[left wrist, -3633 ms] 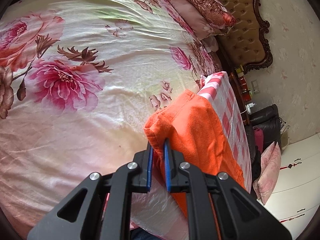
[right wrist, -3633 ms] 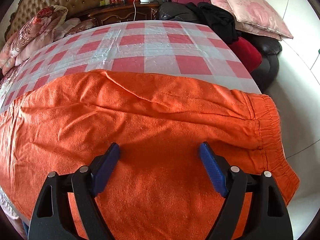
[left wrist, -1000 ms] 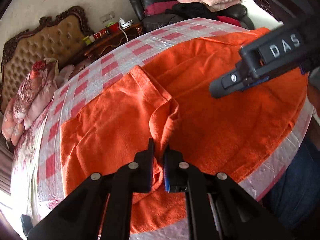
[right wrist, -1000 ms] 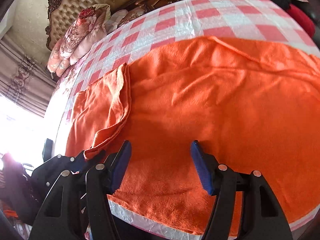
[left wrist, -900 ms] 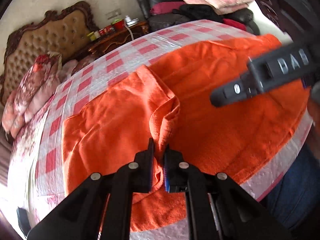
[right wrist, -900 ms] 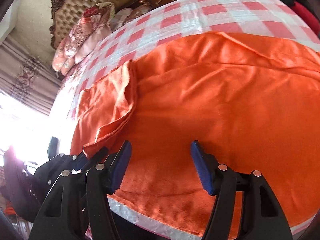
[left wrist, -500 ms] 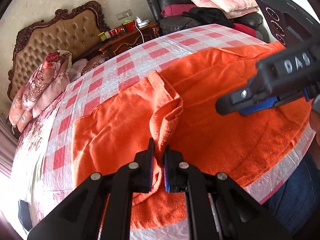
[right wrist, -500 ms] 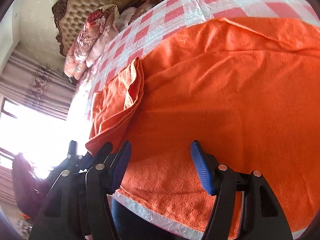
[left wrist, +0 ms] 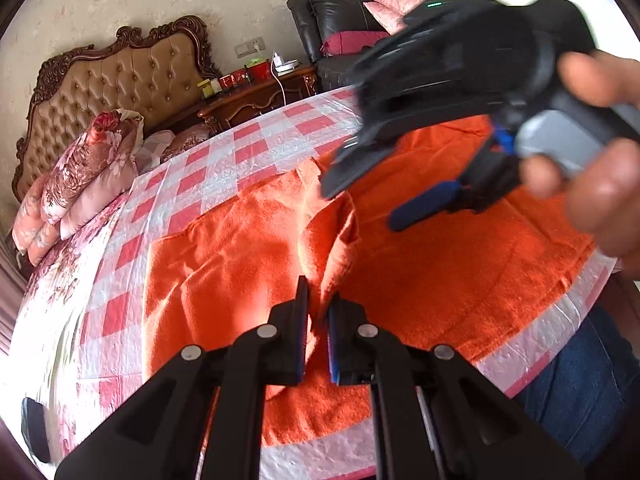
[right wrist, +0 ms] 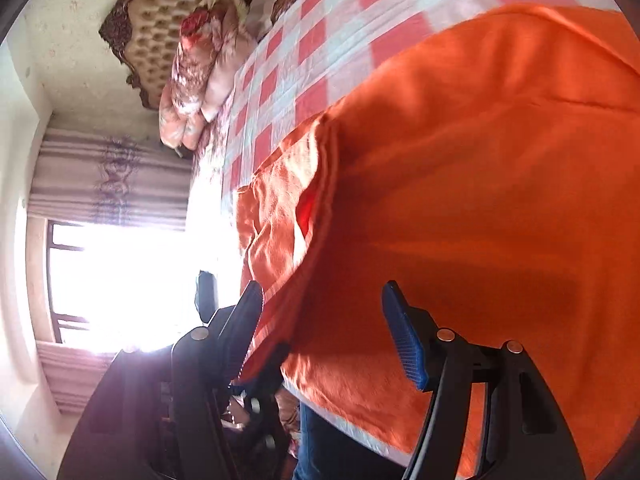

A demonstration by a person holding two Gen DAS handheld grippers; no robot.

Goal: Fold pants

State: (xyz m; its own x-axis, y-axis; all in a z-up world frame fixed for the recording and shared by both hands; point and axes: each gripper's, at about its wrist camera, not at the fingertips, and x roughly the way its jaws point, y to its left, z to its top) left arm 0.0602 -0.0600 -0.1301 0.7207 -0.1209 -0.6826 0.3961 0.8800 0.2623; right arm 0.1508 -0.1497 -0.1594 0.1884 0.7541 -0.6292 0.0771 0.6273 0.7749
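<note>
Two grippers: both worked over one pair of orange pants (left wrist: 460,264) spread on the red-and-white checked cloth (left wrist: 256,148) that covered the near part of the bed.
Pants position: they lay flat along the cloth's near edge, with one end raised into a standing ridge of fabric toward the cloth's left side.
Reason for the ridge: judged from the task, the lifted end was being carried over the flat part to make a fold, so the cloth was held up rather than dragged.
Left gripper (left wrist: 318,334): its fingers (left wrist: 299,332) stood nearly together, clenched on the pants hem, with orange fabric rising from between the pads.
Right gripper (right wrist: 320,340): its fingers (right wrist: 404,344) were spread wide and grasped nothing; blue pads showed bare.
Right gripper placement: it hung above the flat middle of the pants near the cloth's near edge, likely ready to pin or smooth the fabric while the left brought the fold across; contact with the fabric could not be told.
Right hand (left wrist: 592,184): it wrapped the handle, seen blurred in the left wrist view above the pants' right part.
Surroundings: floral pillows (left wrist: 80,172) and a tufted headboard (left wrist: 116,88) sat at the far end of the bed, well apart from the pants.
</note>
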